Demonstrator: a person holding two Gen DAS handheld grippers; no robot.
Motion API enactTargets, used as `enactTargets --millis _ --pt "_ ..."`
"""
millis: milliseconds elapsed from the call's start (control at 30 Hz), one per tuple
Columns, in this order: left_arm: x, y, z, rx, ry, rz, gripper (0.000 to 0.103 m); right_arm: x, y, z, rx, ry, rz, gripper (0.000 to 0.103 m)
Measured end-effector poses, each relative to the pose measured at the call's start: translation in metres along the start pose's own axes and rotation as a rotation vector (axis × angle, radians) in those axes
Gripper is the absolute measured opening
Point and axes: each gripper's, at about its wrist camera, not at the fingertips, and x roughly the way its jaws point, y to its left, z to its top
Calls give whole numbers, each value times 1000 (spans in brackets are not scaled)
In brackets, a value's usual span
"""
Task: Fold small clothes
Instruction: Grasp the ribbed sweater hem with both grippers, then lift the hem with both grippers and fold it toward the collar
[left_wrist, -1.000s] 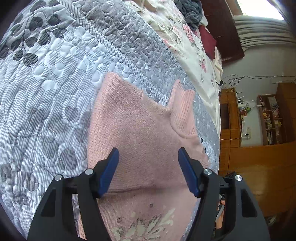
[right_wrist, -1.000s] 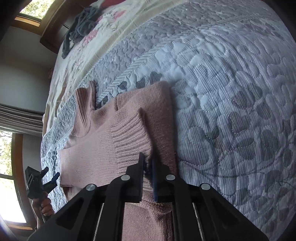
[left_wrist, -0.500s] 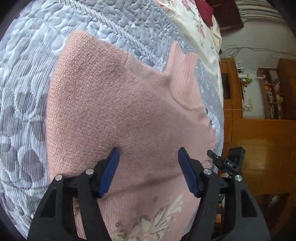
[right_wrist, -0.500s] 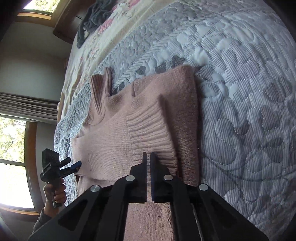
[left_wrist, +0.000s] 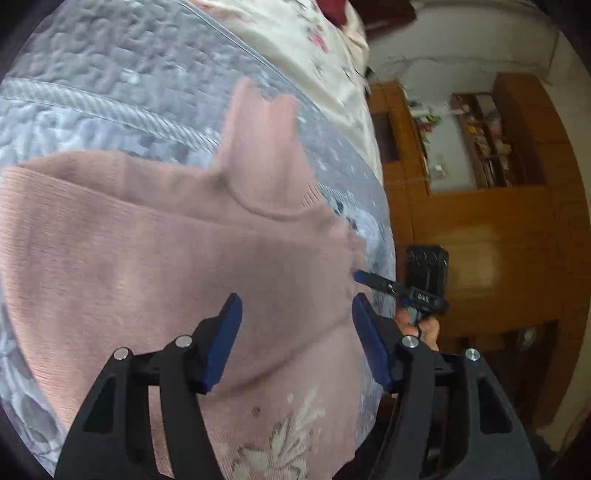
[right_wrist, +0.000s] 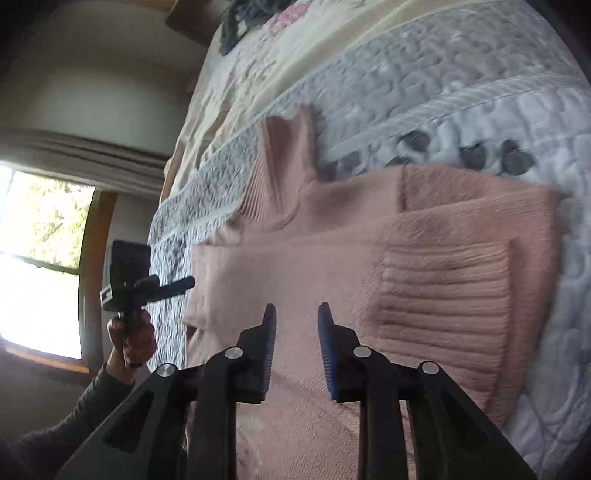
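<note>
Left wrist view: our left claw (left_wrist: 295, 332) gapes wide, holding nothing, over the pink sweater (left_wrist: 147, 258) lying on the bed quilt (left_wrist: 110, 74).
Right wrist view: our right claw (right_wrist: 295, 332) stands partly parted, empty, above the sweater's folded sleeve cuff (right_wrist: 443, 295).

left wrist: close above pink sweater (left_wrist: 155, 266), facing its collar; right wrist: likewise | shared: sweater, quilt (right_wrist: 461, 81)
</note>
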Motion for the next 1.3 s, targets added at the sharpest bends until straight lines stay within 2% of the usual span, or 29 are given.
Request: enactTargets --millis 33,100,133,167,233,300,367,433,467,567,700,800,867,933,1000,1033,1167,1300 --pt "12 -2 -8 30 55 22 62 15 3 -6 -32 73 -22 24" --pt "36 8 -19 47 152 128 62 32 1 -10 -77 133 -102 13" --pt "43 16 -21 40 173 169 55 32 0 -7 -73 147 -105 9" --pt "43 18 -19 34 182 157 55 27 3 0 -72 143 -95 15" --pt "31 9 -2 59 137 117 59 10 13 21 -87 78 -82 23" --pt "12 0 29 75 38 88 63 -3 16 49 -70 4 -86 23" --pt "-3 1 70 51 -86 117 68 -6 14 85 -28 -64 -88 23" --pt "-6 9 107 14 -153 129 68 2 9 119 20 -113 -93 27" --pt "-3 13 123 0 -166 144 68 9 8 134 37 -129 -95 31" --pt "14 22 161 0 -156 214 68 34 2 170 81 -158 -100 32" --pt "39 28 188 35 -115 318 67 68 -9 198 99 -158 -144 32" --pt "51 30 198 53 -113 332 61 89 -15 207 108 -155 -138 32" --pt "55 28 203 74 -125 326 51 98 -14 211 98 -157 -128 32" --pt "62 26 203 88 -111 314 27 104 -10 212 76 -149 -122 32" --pt "70 21 202 112 -114 339 7 107 -6 213 46 -154 -159 24" --pt "68 22 199 112 -127 339 6 107 -4 213 27 -156 -181 11" --pt "55 17 188 129 -193 361 5 92 -6 205 -4 -186 -231 9" --pt "23 3 169 142 -277 319 5 64 -6 194 -7 -236 -227 8"
